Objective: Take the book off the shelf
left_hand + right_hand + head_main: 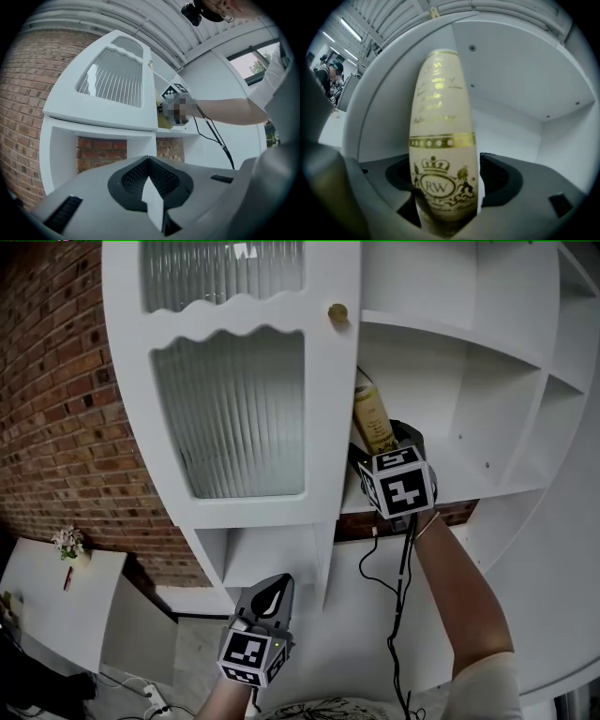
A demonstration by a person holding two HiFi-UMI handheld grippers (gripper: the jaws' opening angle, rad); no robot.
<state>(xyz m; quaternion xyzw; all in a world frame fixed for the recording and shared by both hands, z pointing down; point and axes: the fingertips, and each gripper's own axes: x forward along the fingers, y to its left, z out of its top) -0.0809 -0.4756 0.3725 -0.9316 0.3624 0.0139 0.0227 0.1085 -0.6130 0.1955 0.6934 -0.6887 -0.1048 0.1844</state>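
I have my right gripper (384, 448) up at the shelf (473, 474), jaws spread wide on either side of the cream-and-gold book (440, 154), which stands upright against the compartment's left wall. This looks like the grasp step. Next I need to squeeze the spine firmly, then draw it straight out. My left gripper (272, 592) hangs low, jaws pressed together, empty.

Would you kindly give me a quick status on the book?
Left gripper shut, held low. Right gripper open, fingers astride book. Book standing on shelf. Nothing blocking.
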